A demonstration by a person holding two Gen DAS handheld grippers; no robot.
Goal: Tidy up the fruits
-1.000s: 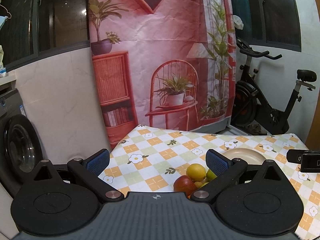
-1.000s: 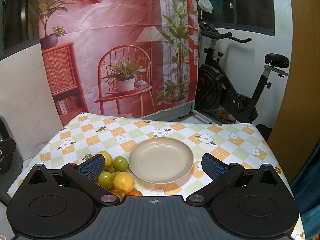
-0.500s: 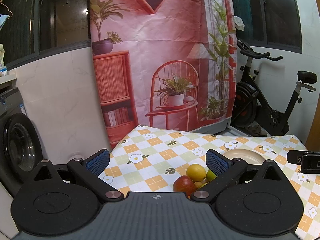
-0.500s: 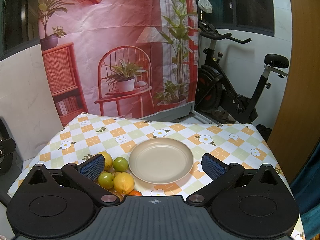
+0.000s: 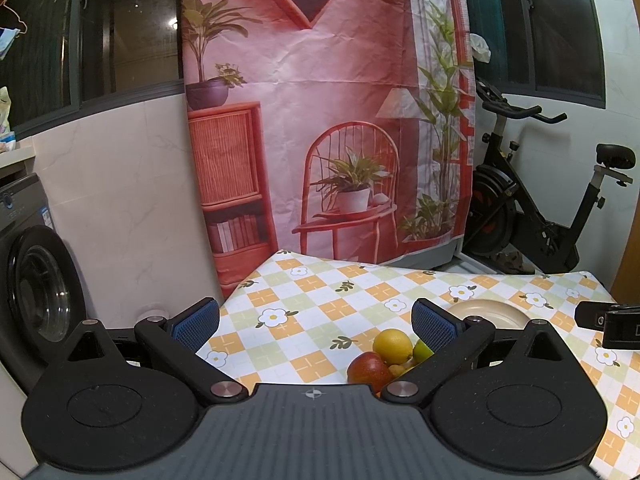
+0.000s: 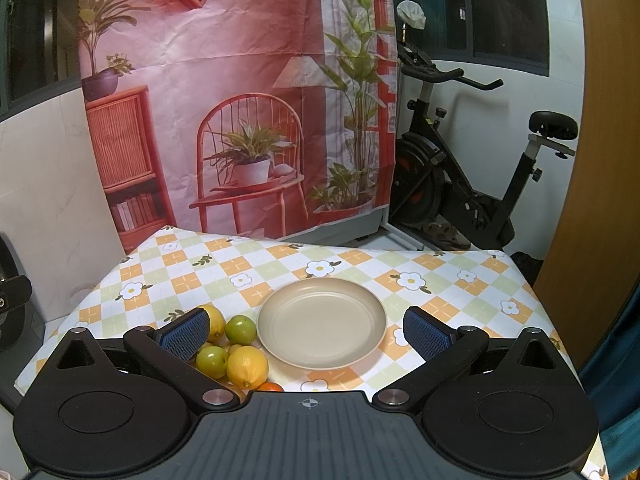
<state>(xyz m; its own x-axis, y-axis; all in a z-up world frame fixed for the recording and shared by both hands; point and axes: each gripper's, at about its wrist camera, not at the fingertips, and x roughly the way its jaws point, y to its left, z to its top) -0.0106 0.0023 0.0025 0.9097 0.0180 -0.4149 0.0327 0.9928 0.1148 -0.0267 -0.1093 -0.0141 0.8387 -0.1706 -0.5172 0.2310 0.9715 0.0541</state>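
Observation:
A beige plate (image 6: 322,322) sits empty on the checked tablecloth (image 6: 280,268). Left of it lies a heap of fruit: a yellow lemon (image 6: 247,367), two green fruits (image 6: 240,329) (image 6: 211,362), another lemon (image 6: 214,321) and an orange (image 6: 270,387) partly hidden by my gripper body. My right gripper (image 6: 306,330) is open, hovering above the plate's near side. In the left wrist view the heap shows a red apple (image 5: 369,368), a lemon (image 5: 392,345) and a green fruit (image 5: 421,350). My left gripper (image 5: 316,322) is open, left of the heap; the plate (image 5: 486,314) lies beyond.
An exercise bike (image 6: 468,184) stands past the table's far right corner. A printed pink backdrop (image 6: 240,100) hangs behind the table. A washing machine (image 5: 36,288) is at the left. A wooden panel (image 6: 592,200) borders the right side. The other gripper's tip (image 5: 608,322) pokes in from the right.

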